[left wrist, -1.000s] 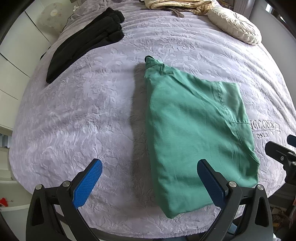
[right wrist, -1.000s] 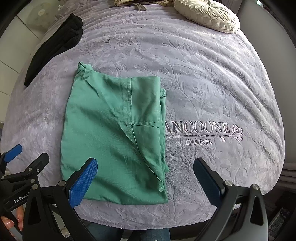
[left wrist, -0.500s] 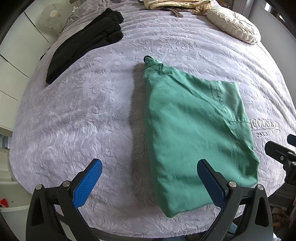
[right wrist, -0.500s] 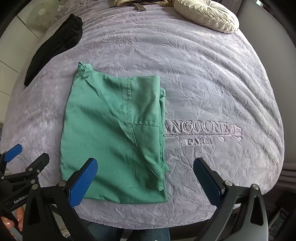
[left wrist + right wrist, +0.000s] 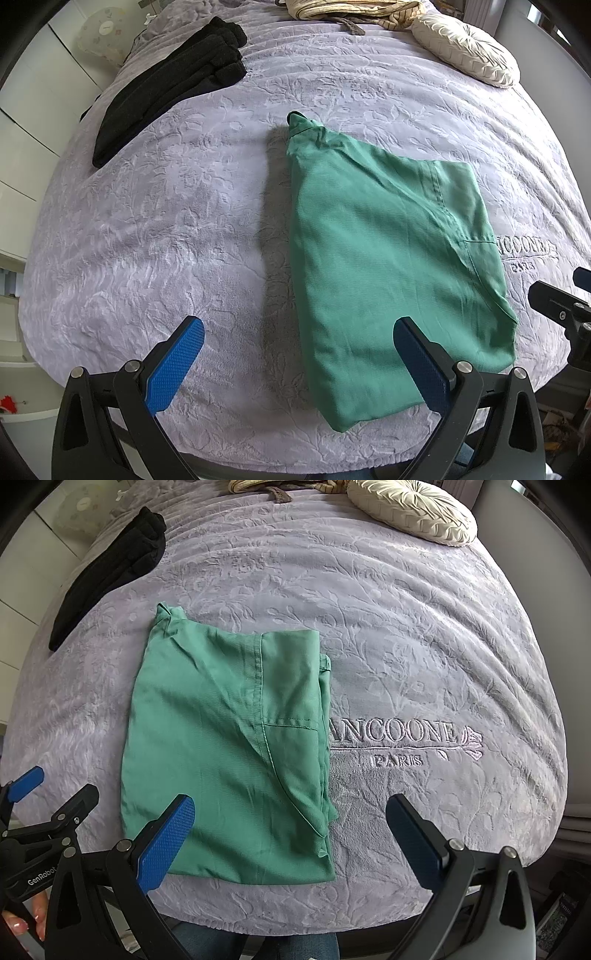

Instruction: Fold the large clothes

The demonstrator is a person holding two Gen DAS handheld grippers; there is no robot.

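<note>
A folded green garment [image 5: 225,753] is laid flat on the lilac bedspread [image 5: 424,635]. The left gripper [image 5: 299,354] and right gripper [image 5: 291,830] are held near its near edge, fingers spread wide, nothing gripped.

Embroidered lettering on the lilac bedspread [image 5: 406,627]: "ANCOONE" with "PARIS" beneath it; the first characters are covered by the green garment [image 5: 229,746]. Printed marking on the black frame of the left gripper [image 5: 48,812], right wrist view: "GenRobot", cut off at the end.
</note>
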